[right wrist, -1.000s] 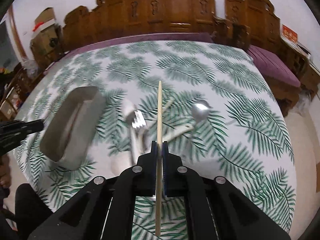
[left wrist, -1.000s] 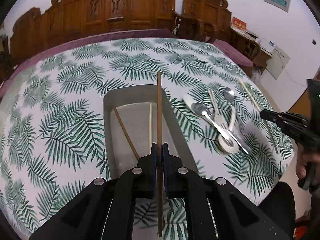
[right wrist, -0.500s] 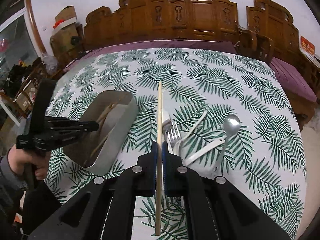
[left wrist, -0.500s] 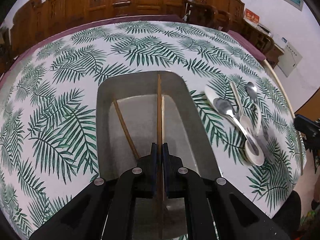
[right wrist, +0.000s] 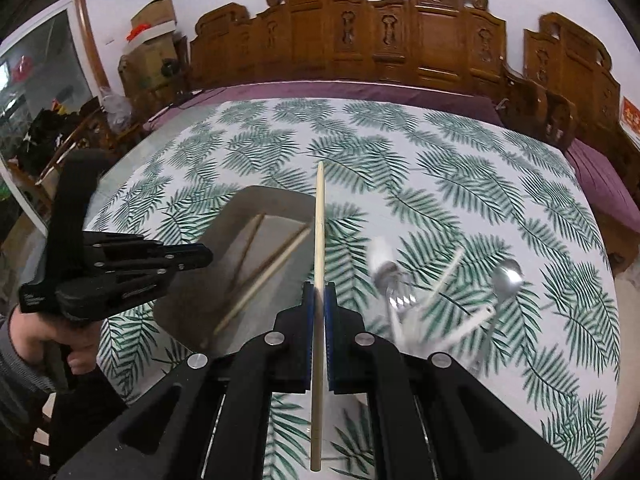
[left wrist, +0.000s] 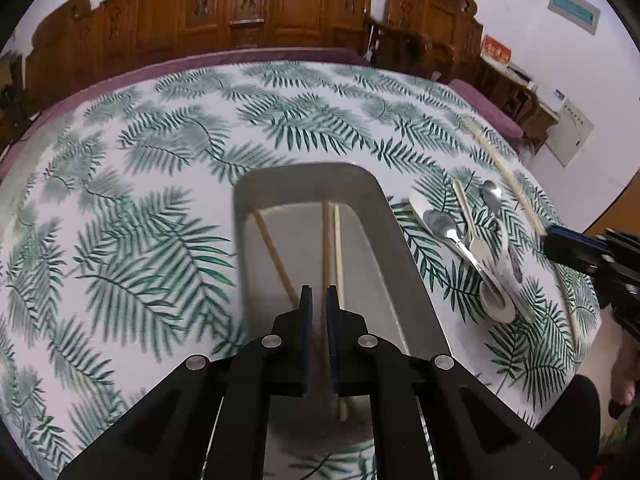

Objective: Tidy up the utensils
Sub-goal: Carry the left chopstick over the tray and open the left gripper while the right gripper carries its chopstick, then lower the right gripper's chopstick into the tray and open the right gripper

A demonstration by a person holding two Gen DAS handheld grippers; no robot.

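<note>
A grey metal tray (left wrist: 404,256) lies on the palm-leaf tablecloth and holds three chopsticks (left wrist: 328,248). My left gripper (left wrist: 318,296) hovers over the tray's near end, slightly open and empty; the brown chopstick lies in the tray below it. My right gripper (right wrist: 319,292) is shut on a pale chopstick (right wrist: 319,216) and holds it above the cloth, just right of the tray (right wrist: 280,200). The right gripper shows in the left wrist view (left wrist: 560,240). The left gripper shows in the right wrist view (right wrist: 200,258).
A pile of metal spoons, a fork and white utensils (left wrist: 472,244) lies right of the tray, also seen in the right wrist view (right wrist: 440,292). Carved wooden chairs (right wrist: 380,32) ring the far side of the round table. The table edge is near me.
My left gripper lowered the brown chopstick into the tray and let go of it. My right gripper swung left with the pale chopstick, toward the tray.
</note>
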